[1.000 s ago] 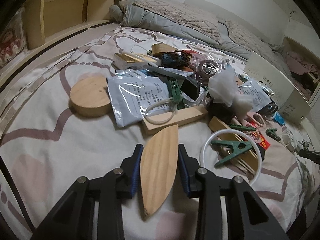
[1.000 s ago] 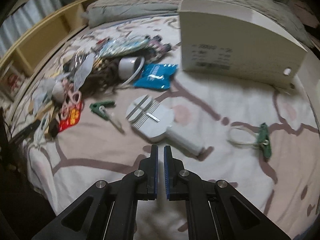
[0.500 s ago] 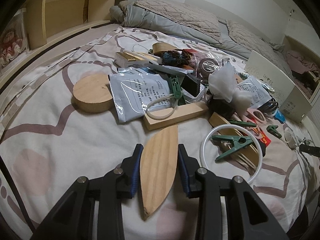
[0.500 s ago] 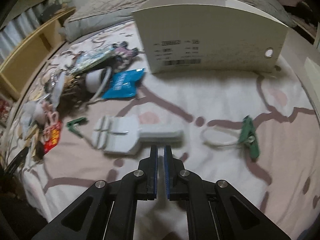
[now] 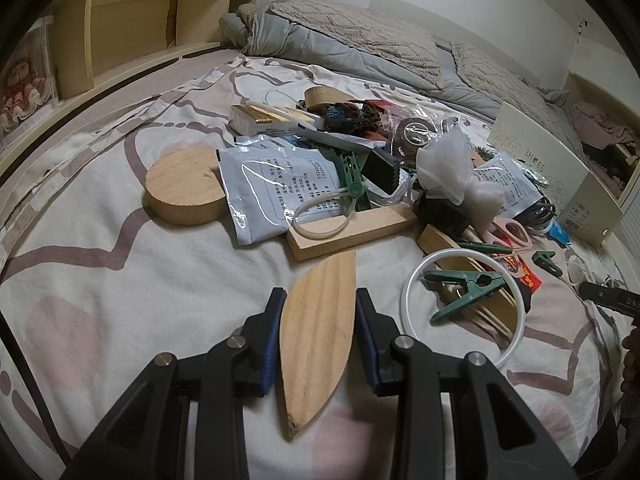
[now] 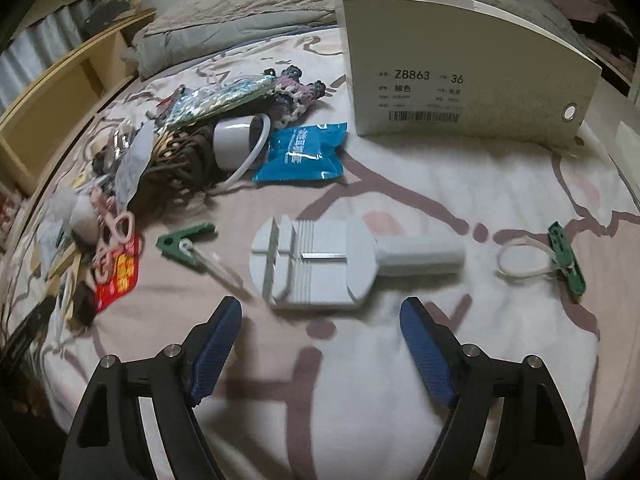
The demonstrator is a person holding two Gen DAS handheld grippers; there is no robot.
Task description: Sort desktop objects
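Patterned bed sheet [image 5: 120, 280] strewn with clutter: left claw [image 5: 320, 332] clamps a leaf-shaped wood piece [image 5: 318, 336], awaiting placement; right claw [image 6: 320, 344], jaws opening and empty, faces the grey handled tool [image 6: 320, 262] just ahead, apparently next to grasp.

Black fingers [image 6: 216, 344], blue pads, silver screws
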